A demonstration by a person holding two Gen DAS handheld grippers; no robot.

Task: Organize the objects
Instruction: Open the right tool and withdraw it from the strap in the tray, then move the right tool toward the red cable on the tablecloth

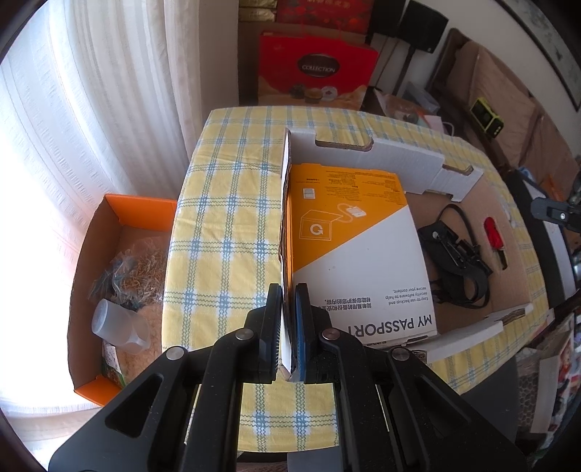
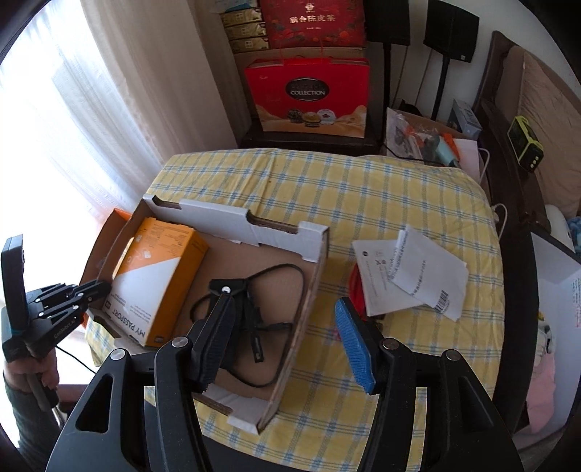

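Yellow checked tablecloth (image 2: 363, 203), white-rimmed cardboard tray (image 1: 399, 154), left fingers (image 1: 270, 326) pinching its wall, right fingers (image 2: 354, 345) spread

Checked tablecloth (image 2: 363, 188) – cardboard tray (image 2: 287, 227), papers (image 2: 417, 268) on it.

Bright daylight came through pale curtains (image 2: 65, 119) along the left side of the room, washing out the window behind them. A table under a yellow and blue checked cloth (image 2: 363, 188) stood before a dark low cabinet (image 2: 308, 143) stacked with a red gift box (image 2: 308, 94), and two black speakers (image 2: 450, 32) rose on stands against the white wall. A brown-covered sofa (image 2: 544, 109) ran along the right.
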